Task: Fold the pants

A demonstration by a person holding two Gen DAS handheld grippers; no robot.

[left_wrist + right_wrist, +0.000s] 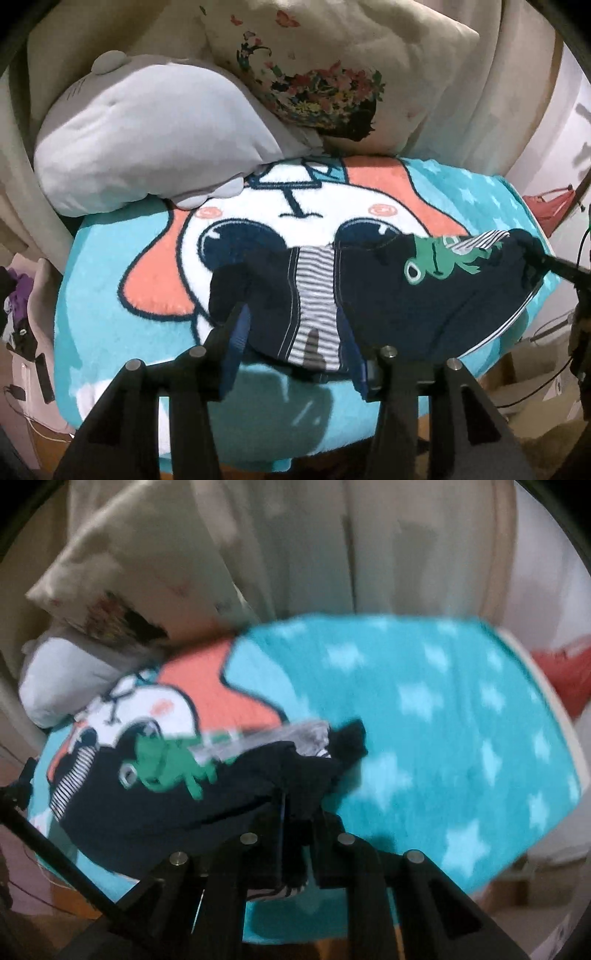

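Observation:
Small navy pants [388,295] with a green frog print [436,262] and a grey-striped lining lie on a turquoise cartoon blanket [110,288]. My left gripper [291,332] is open, its fingers either side of the striped waistband part [314,306], not closed on it. My right gripper [291,812] is shut on the navy fabric of the pants [147,812] at their right end; it also shows in the left wrist view [535,262] at the pants' far right corner. The right wrist view is motion-blurred.
A grey shark plush [147,140] and a floral pillow [332,66] lie at the back of the blanket. Beige curtains [369,554] hang behind. A red item [569,672] sits beyond the right edge. Bags and cables are at the left [26,332].

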